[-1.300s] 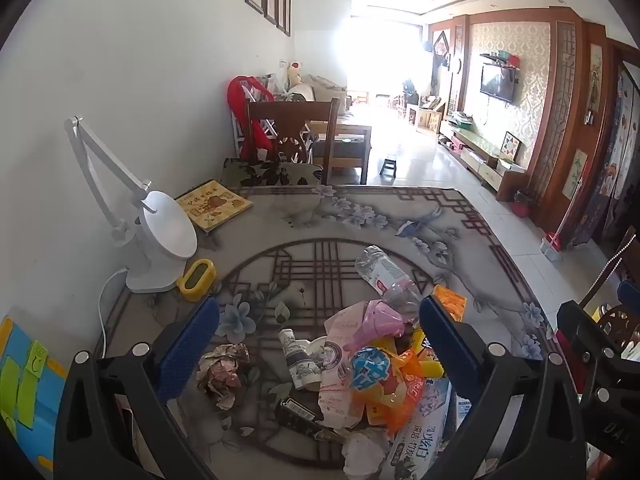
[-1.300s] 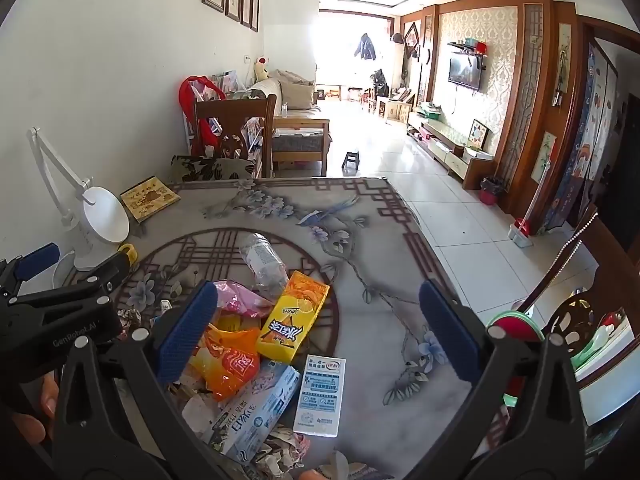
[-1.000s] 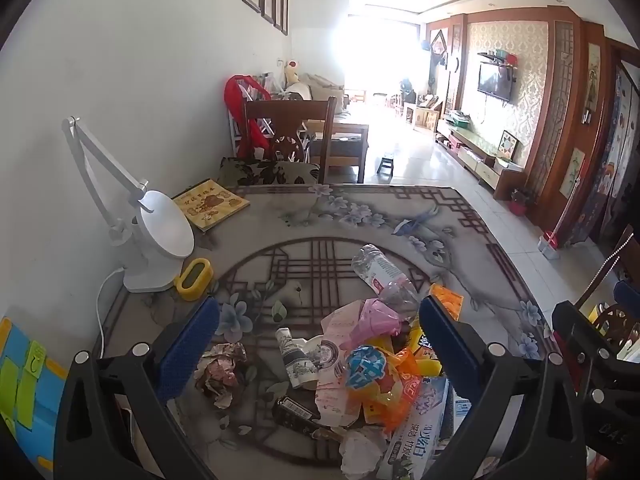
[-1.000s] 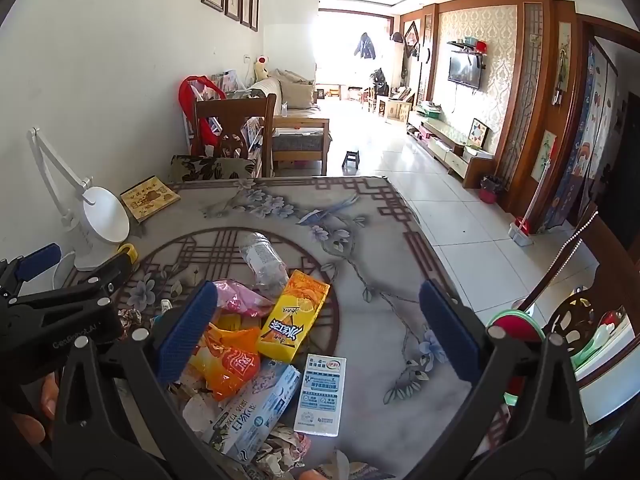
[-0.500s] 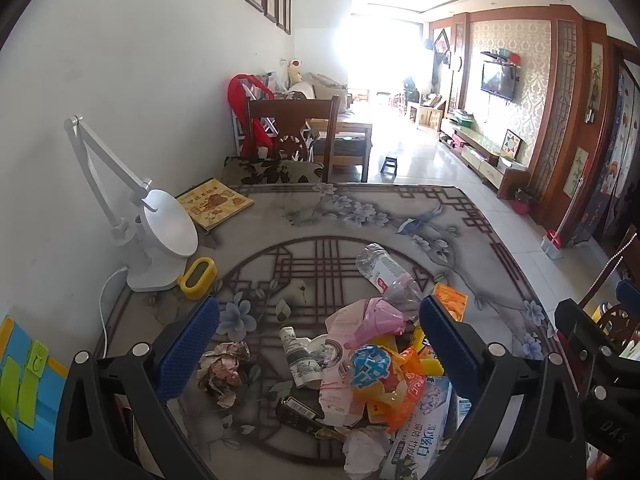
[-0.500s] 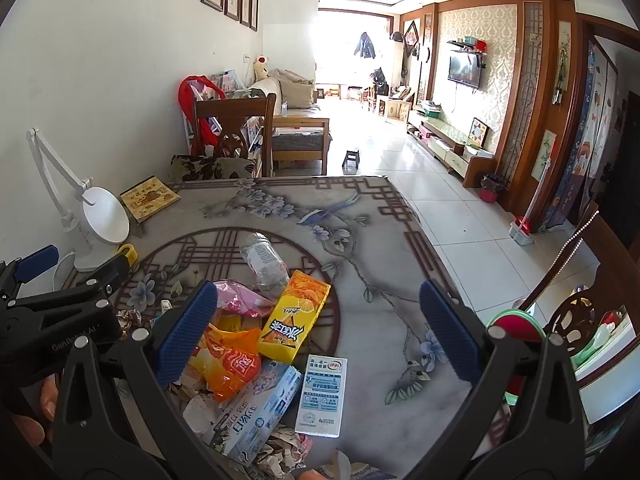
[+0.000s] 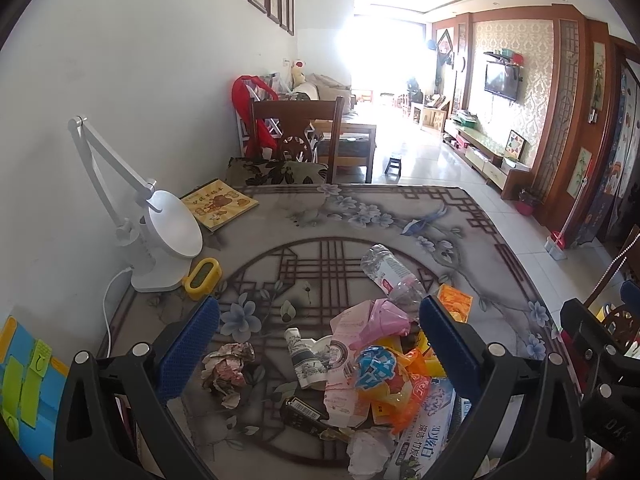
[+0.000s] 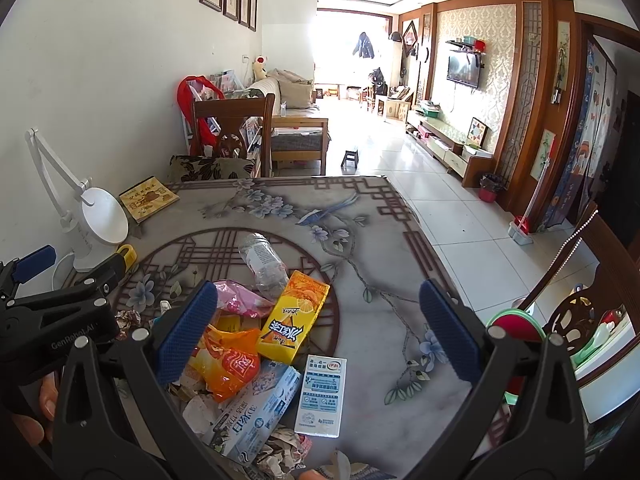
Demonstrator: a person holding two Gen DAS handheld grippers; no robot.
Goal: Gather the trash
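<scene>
A pile of trash lies on the patterned table (image 7: 360, 220): a clear plastic bottle (image 7: 390, 274), pink wrapper (image 7: 380, 318), orange bag (image 7: 404, 390), crumpled paper (image 7: 226, 368) and a rolled paper cup (image 7: 306, 358). The right wrist view shows the bottle (image 8: 262, 262), a yellow drink carton (image 8: 294, 318), an orange bag (image 8: 228, 362), a tissue pack (image 8: 256, 404) and a white carton (image 8: 322, 394). My left gripper (image 7: 320, 350) is open above the pile. My right gripper (image 8: 318, 330) is open above the cartons. Both are empty.
A white desk lamp (image 7: 160, 236), a yellow clock (image 7: 202, 278) and a yellow book (image 7: 218, 204) stand at the table's left by the wall. A wooden chair (image 7: 296, 136) is at the far end. A chair and a red-green bin (image 8: 516, 326) stand to the right.
Both grippers stay open and nearly still; the left view shifts only slightly. Nothing on the table has moved.
</scene>
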